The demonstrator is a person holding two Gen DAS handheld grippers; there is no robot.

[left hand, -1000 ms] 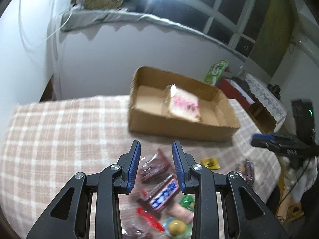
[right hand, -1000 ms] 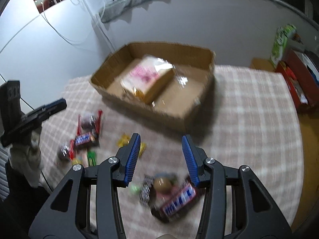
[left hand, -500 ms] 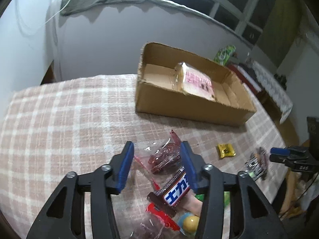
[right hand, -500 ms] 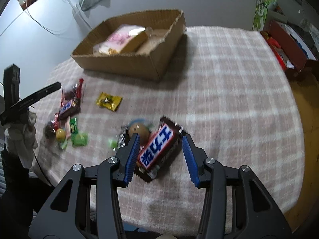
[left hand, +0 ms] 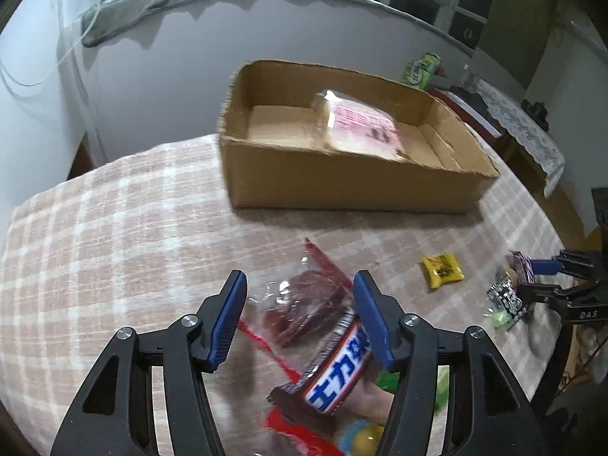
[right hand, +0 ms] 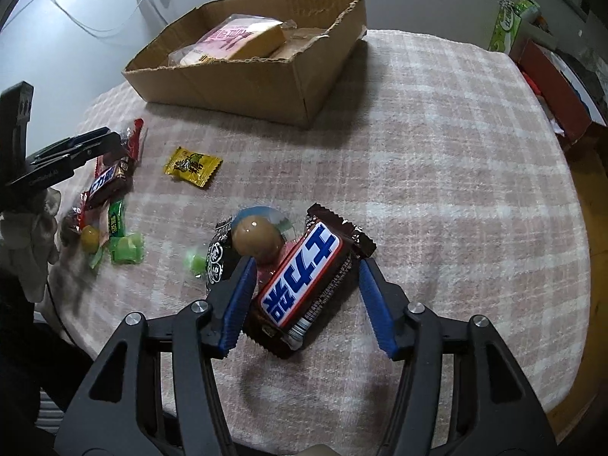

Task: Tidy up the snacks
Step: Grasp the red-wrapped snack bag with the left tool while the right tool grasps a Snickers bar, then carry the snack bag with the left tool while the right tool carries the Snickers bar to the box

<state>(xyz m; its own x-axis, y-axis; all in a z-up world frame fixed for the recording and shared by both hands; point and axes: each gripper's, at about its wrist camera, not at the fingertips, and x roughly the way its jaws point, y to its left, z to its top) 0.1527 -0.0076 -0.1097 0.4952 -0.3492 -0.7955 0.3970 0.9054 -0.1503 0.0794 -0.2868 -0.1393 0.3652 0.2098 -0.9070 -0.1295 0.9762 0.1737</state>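
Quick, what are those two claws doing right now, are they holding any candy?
Left claw: opening, straddling a clear packet of dark candy, not gripping it.
Right claw: opening around a chocolate bar, not gripping it.

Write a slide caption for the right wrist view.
Right tongs opening around a brown chocolate bar with blue lettering, brown cardboard box behind.

Yellow ball candy (left hand: 366,437) half hidden; cardboard box (left hand: 342,186) motion-blurred.

Snack packet (right hand: 236,38) in box (right hand: 243,83), loose snacks (right hand: 304,277) in front
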